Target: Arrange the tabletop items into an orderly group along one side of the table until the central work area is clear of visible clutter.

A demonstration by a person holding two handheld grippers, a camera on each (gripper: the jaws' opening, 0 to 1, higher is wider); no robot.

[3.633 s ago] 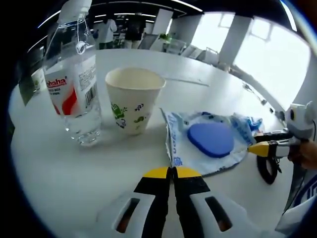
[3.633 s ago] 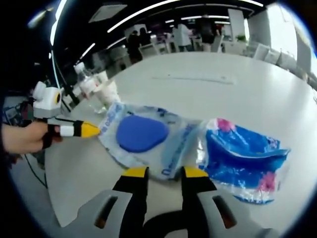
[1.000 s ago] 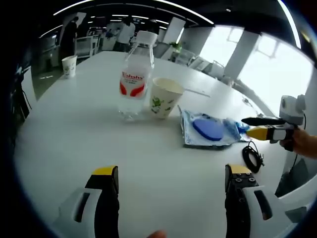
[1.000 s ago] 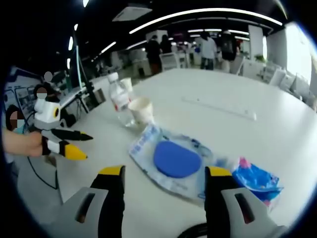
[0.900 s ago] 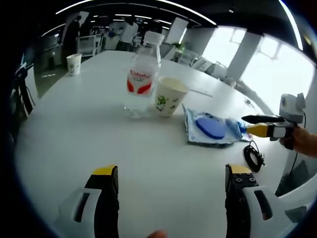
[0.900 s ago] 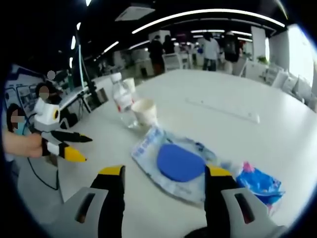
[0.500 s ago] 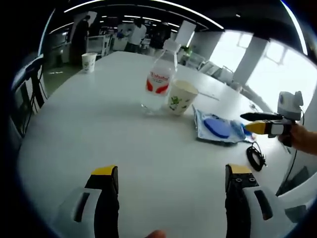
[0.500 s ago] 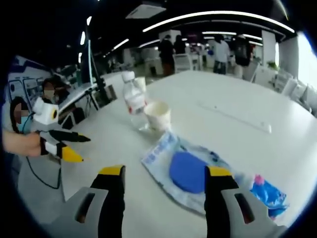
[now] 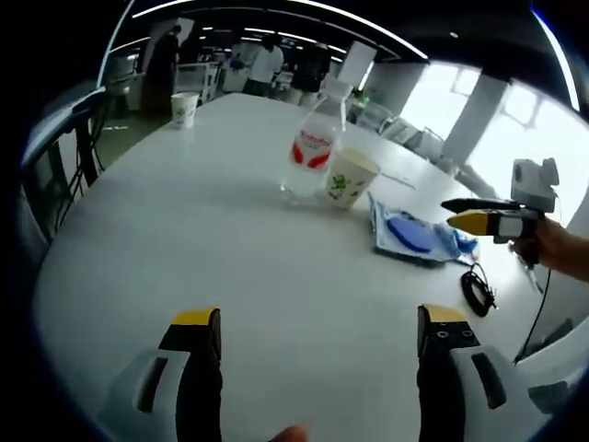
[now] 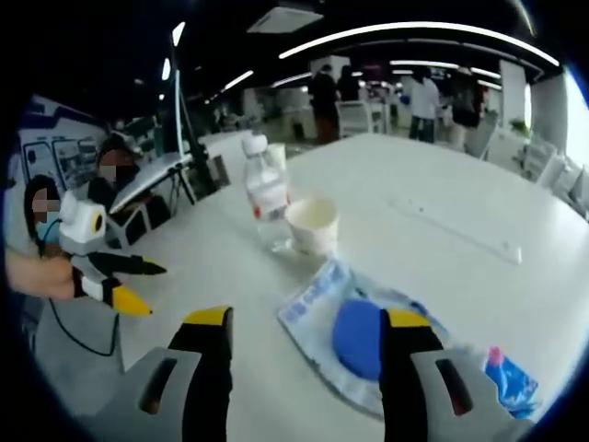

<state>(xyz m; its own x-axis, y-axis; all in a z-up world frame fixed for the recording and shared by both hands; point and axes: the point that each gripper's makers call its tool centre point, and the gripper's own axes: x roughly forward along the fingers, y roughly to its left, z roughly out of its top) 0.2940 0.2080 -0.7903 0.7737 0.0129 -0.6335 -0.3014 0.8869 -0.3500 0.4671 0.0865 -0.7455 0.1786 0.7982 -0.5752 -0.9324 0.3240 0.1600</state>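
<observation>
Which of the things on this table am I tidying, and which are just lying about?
Job items:
- water bottle
- paper cup beside it
- clear packet with the blue pad
- blue wrapper

Just lying about:
- second paper cup at the far table edge
- black cable at the near edge
- chair

Both claws, left and right, are open.

A clear water bottle (image 9: 313, 152) with a white cap and a red-and-white label stood upright on the white table (image 9: 212, 249). Just beside it stood a white paper cup (image 9: 351, 178) with green print, open end up. Near these lay a flat clear packet (image 10: 363, 336) with blue lettering and a blue oval pad inside, and next to it a crumpled blue wrapper (image 10: 509, 382) with pink spots.
</observation>
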